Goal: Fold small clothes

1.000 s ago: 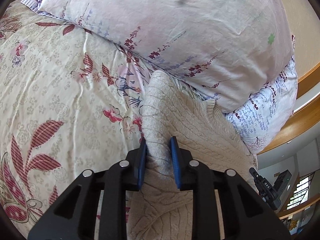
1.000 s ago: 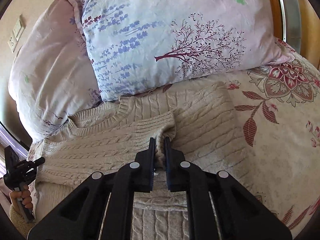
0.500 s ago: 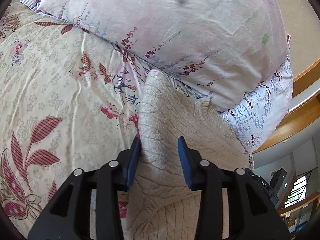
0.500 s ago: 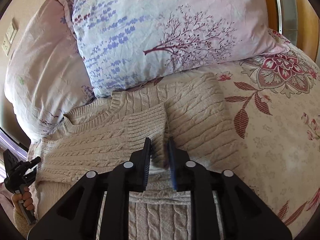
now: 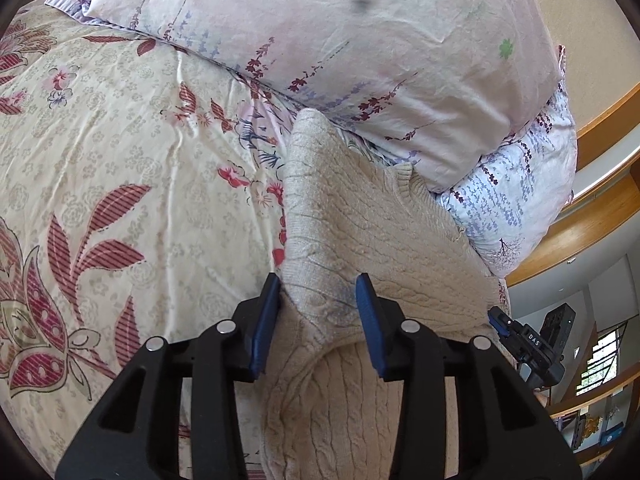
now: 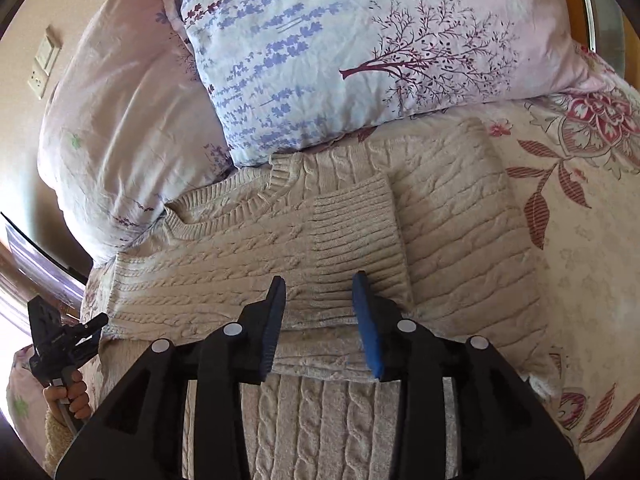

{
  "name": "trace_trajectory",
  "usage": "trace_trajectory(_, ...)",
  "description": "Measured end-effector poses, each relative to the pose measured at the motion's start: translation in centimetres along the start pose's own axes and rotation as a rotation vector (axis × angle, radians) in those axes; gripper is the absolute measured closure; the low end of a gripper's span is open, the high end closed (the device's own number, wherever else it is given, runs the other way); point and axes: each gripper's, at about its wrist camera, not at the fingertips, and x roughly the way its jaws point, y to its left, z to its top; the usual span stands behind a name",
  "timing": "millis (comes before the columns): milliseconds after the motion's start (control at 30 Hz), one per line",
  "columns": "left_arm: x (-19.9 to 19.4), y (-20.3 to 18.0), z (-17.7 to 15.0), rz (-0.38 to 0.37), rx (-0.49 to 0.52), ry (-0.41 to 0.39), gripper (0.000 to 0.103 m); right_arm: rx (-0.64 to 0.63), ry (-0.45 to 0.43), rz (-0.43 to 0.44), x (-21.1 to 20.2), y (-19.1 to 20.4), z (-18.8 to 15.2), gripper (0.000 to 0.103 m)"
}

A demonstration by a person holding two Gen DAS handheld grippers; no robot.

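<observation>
The sweater (image 6: 248, 280) lies flat on the bed (image 5: 120, 160), its collar up against the pillows (image 6: 360, 60), and the sleeve (image 6: 356, 236) is already folded across the chest with its ribbed cuff near the middle. So the sleeve fold on this side looks done. The right gripper (image 6: 318, 300) has just been opening: its jaws now stand apart over the cuff edge, pressing nothing. The left gripper (image 5: 316, 304) has its jaws apart too, straddling a raised ridge of knit at the sweater's outer edge; they have just eased in a little, but the pads do not seem to pinch the cloth, though the view here is tight. Left to do, probably: smooth that ridge, then fold the body over from the hem. The pillows crowd the collar end and leave little room there. A wall socket (image 6: 44, 60) and wooden bed frame (image 5: 592, 216) sit beyond, out of the way.
</observation>
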Motion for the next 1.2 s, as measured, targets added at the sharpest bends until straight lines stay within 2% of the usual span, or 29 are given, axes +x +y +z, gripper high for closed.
trace_trajectory(133,0.1,0.5,0.3,-0.022,-0.015,0.006,0.069,0.094,0.009,0.05,-0.1,-1.2,0.2,0.067)
trace_trajectory(233,0.1,0.5,0.3,-0.034,-0.009,0.009,0.066,0.108,0.001,0.055,0.0,-1.4,0.1,0.067)
trace_trajectory(300,0.2,0.1,0.3,-0.056,0.015,0.011,0.055,0.111,-0.004,0.05,0.0,-1.3,0.1,0.067)
trace_trajectory(333,0.2,-0.3,0.3,-0.062,0.031,0.016,0.046,0.114,0.001,0.052,0.0,-1.3,0.2,0.067)
trace_trajectory(367,0.2,-0.8,0.2,-0.054,0.047,0.025,0.037,0.123,0.012,0.061,0.0,-1.4,0.3,0.066)
trace_trajectory(433,0.1,-2.0,-0.2,-0.006,0.087,0.041,0.03,0.171,0.034,0.097,-0.5,-2.1,0.2,0.066)
trace_trajectory(467,-0.2,-2.6,-0.6,0.016,0.117,0.038,0.029,0.195,0.032,0.114,-1.2,-2.4,0.0,0.062)
trace_trajectory(500,-0.6,-3.0,-1.1,0.031,0.151,0.027,0.029,0.206,0.026,0.123,-2.0,-2.7,-0.4,0.046)
trace_trajectory(533,-1.2,-3.3,-1.5,0.043,0.181,0.012,0.028,0.204,0.012,0.114,-2.9,-3.0,-0.8,0.035)
trace_trajectory(567,-1.8,-3.4,-1.8,0.053,0.198,0.0,0.028,0.19,-0.013,0.095,-4.0,-3.3,-1.2,0.028)
trace_trajectory(700,-4.9,-2.6,-3.4,0.029,0.213,-0.04,0.019,0.137,-0.069,0.055,-8.2,-5.0,-3.0,0.027)
trace_trajectory(833,-7.0,-1.4,-5.8,-0.04,0.206,0.017,0.016,0.175,-0.091,0.067,-11.9,-8.1,-5.4,0.026)
trace_trajectory(933,-7.8,-0.8,-8.2,-0.012,0.191,0.048,0.015,0.187,-0.093,0.081,-13.6,-9.9,-7.2,0.026)
trace_trajectory(1033,-8.9,-0.3,-10.3,0.054,0.168,0.02,0.003,0.172,-0.072,0.1,-14.2,-10.5,-9.0,0.026)
trace_trajectory(1133,-9.6,0.2,-12.0,0.017,0.134,0.015,0.003,0.16,-0.047,0.12,-14.4,-10.5,-10.6,0.026)
trace_trajectory(1200,-10.0,0.0,-13.1,0.041,0.141,-0.002,0.002,0.154,-0.034,0.138,-14.4,-10.3,-11.5,0.026)
